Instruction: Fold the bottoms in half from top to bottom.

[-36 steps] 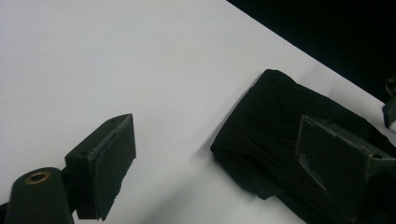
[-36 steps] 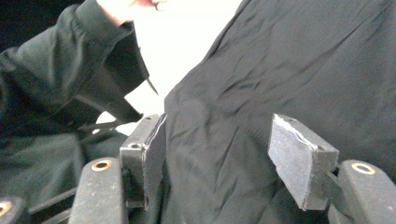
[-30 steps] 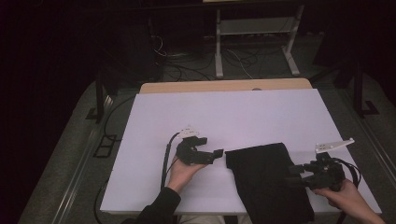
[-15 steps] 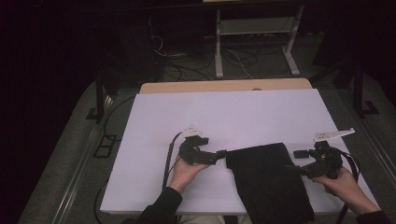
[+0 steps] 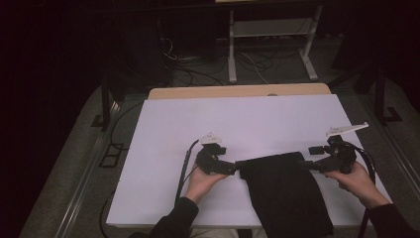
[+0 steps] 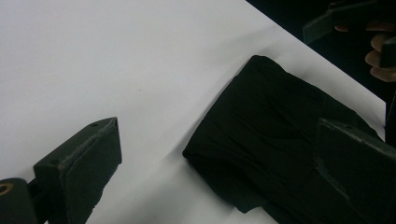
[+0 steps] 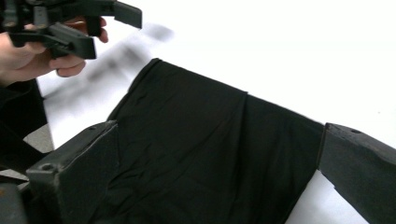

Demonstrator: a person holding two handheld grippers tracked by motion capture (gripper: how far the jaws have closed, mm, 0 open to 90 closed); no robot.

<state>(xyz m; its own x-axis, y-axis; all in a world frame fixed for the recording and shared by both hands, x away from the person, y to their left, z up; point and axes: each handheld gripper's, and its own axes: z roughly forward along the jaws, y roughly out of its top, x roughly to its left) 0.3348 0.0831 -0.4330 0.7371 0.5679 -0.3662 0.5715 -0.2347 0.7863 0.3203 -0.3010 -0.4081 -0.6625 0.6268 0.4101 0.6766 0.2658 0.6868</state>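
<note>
A black cloth lies folded on the white table and hangs over its front edge. My left gripper sits at the cloth's far left corner, pointing right. Its jaws have just been opening and stand open. In the left gripper view the cloth lies flat between and under the left gripper. My right gripper is at the far right corner, pointing left. Its jaws have also just been opening. The cloth spreads below the open right gripper, untouched by the pads.
A wooden board borders the table's far edge. Behind it stand a metal frame and floor cables. The far half of the white table is bare. Each gripper trails a black cable.
My right gripper has moved away from the person along the cloth's right side to its far corner, and its jaws have spread. The left gripper has hardly moved. The cloth lies as before.
</note>
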